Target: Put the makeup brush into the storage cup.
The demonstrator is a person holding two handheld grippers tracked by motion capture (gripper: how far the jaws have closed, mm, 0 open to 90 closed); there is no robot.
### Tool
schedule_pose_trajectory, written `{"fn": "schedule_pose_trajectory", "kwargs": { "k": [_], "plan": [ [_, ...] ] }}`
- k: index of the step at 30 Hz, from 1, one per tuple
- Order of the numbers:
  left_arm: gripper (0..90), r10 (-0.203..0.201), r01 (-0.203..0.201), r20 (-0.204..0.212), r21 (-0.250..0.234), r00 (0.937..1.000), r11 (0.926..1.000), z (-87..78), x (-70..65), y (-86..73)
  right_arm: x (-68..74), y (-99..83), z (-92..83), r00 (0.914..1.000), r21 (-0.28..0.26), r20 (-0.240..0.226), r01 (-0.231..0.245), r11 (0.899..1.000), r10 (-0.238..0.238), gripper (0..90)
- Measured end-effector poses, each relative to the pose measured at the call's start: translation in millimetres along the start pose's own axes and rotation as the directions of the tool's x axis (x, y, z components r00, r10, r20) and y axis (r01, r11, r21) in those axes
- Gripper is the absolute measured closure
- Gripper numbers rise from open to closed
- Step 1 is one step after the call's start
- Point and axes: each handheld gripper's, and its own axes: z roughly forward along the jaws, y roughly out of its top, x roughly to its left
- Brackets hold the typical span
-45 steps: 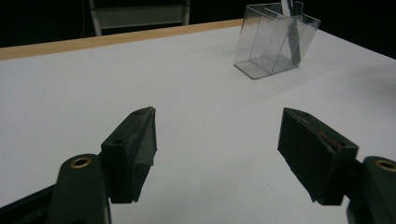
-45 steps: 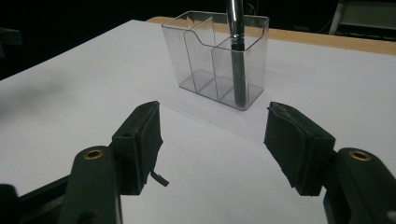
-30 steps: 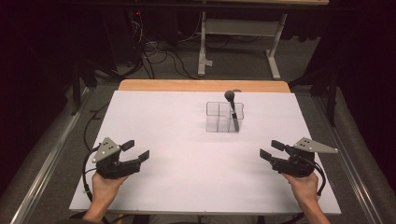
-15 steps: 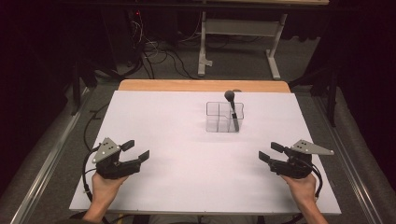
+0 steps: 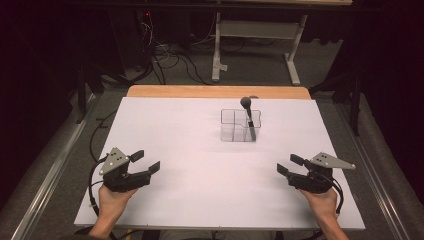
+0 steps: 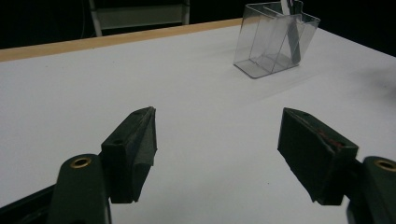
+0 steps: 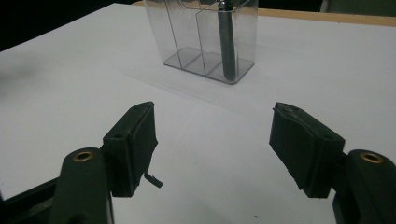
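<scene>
Worktop (image 5: 200, 200), white with a wooden strip along its far edge, carries one landmark: a clear plastic organizer (image 5: 240, 125) with inner dividers, standing upright toward the far side and a little right of the middle. A dark, round-headed utensil (image 5: 248, 120) stands in the organizer's right-hand compartment as the high view shows it, its head rising above the rim and its handle leaning slightly.

Both sets of tongs lie well apart from the organizer, on the near side of it. The left tongs (image 5: 148, 162) sit to the near left of the organizer, held in the person's left hand (image 5: 114, 197), tips pointing roughly toward the right and far side. They are released: the left gripper view shows the two black pads wide apart with bare white surface between them, and the organizer (image 6: 275, 39) far off at the upper right.

The right tongs (image 5: 289, 165) sit to the near right of the organizer, held in the right hand (image 5: 320, 200), tips pointing left. They too are released, grasping nothing; their jaws have just been opening a little wider. In the right gripper view the organizer (image 7: 205, 39) stands straight ahead beyond the spread pads, with the utensil (image 7: 227, 44) upright inside it.
</scene>
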Motion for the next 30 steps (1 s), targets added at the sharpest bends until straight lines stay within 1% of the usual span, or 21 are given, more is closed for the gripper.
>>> {"fn": "schedule_pose_trajectory", "kwargs": {
  "k": [6, 13, 15, 16, 20, 30],
  "plan": [
    [28.2, 0.002, -0.002, -0.001, 0.000, 1.0000, 1.0000, 0.1, 0.1, -0.1, 1.0, -1.9, 1.6, 0.9998, 0.008, 0.013, 0.012, 1.000, -0.012, 33.2],
    [28.3, 0.006, -0.006, -0.003, -0.002, 1.0000, 1.0000, -0.2, -0.5, -0.3, 1.4, -4.6, 3.7, 0.9999, 0.015, 0.013, 0.008, 1.000, -0.009, 32.9],
    [28.3, 0.006, -0.006, -0.003, -0.003, 1.0000, 1.0000, -0.3, -0.4, -0.3, 1.1, -4.7, 3.4, 0.9999, 0.013, 0.016, 0.001, 1.000, -0.001, 32.8],
    [28.3, 0.006, -0.006, -0.003, -0.003, 1.0000, 1.0000, -0.3, -0.5, -0.3, 0.5, -4.8, 3.4, 0.9999, 0.011, 0.016, 0.006, 1.000, -0.006, 32.7],
    [28.4, 0.006, -0.006, -0.004, -0.003, 1.0000, 1.0000, -0.1, -0.7, -0.4, -0.1, -5.7, 3.0, 0.9997, 0.012, 0.023, 0.001, 1.000, -0.002, 32.7],
    [28.4, 0.007, -0.007, -0.003, 0.001, 1.0000, 1.0000, 0.6, -0.6, -1.0, -0.5, -6.0, 2.7, 0.9997, 0.010, 0.023, 0.001, 1.000, -0.001, 32.6]
  ]
}}
